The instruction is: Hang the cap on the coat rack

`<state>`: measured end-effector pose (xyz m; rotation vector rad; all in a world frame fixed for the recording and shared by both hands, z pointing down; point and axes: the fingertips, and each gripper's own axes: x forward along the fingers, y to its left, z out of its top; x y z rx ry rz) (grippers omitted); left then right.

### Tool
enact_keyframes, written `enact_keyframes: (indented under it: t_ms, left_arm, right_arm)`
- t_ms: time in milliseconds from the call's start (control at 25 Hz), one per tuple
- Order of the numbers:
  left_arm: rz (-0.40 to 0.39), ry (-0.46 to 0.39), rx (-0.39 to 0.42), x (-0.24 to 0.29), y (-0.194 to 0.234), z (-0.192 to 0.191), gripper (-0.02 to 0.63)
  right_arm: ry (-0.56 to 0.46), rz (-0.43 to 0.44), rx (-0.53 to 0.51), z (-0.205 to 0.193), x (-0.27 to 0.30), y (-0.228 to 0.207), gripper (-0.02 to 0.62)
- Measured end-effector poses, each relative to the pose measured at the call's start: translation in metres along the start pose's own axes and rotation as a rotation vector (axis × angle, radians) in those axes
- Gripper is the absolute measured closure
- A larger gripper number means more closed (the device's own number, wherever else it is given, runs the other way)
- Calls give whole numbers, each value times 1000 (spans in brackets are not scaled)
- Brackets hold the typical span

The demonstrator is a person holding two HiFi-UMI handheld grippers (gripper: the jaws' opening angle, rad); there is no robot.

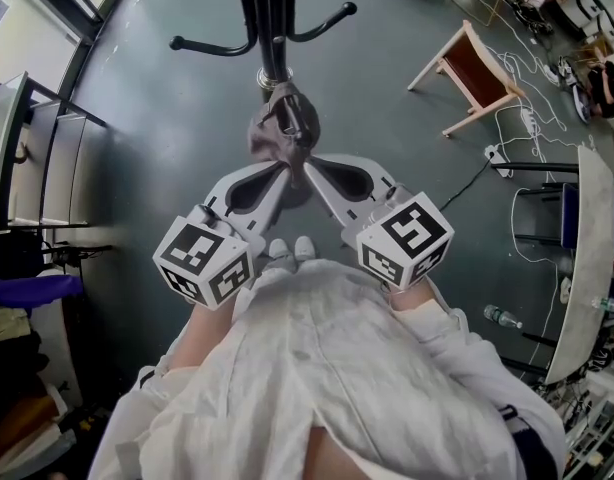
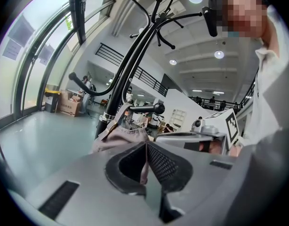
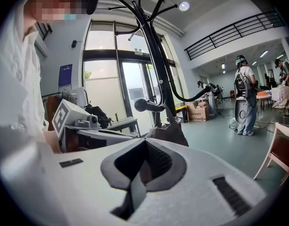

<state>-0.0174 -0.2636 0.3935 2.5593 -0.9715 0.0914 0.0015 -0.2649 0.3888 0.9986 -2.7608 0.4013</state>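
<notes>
While both tongs (image 1: 286, 172) (image 1: 305, 172) pinch cap (image 1: 280, 130), rack (image 1: 271, 18) stands close

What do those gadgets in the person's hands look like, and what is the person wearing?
The left gripper and right gripper are pale grey plastic, each with two long jaws lined with dark ribbed pads. Each carries a white cube printed with black square markers. The person wears a white shirt.

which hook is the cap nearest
The short knobbed hook, just above the cap; the two long curved hooks sweep off sideways, away from it.
</notes>
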Motion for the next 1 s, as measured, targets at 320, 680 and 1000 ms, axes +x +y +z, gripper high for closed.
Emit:
enact_keyframes:
  t_ms: [320,680,1000]
  left_arm:
    - [-3,14,2,0,-3,-5,584]
    - [-46,25,3,1,-21,-15,585]
    - [-8,1,-9,-7,-11,-14,585]
  right_arm:
    - [36,22,-49,2,-2,-4,594]
    - [117,79,-90,-5,-7,-1,594]
    - [180,145,-131,-14,-5,4,594]
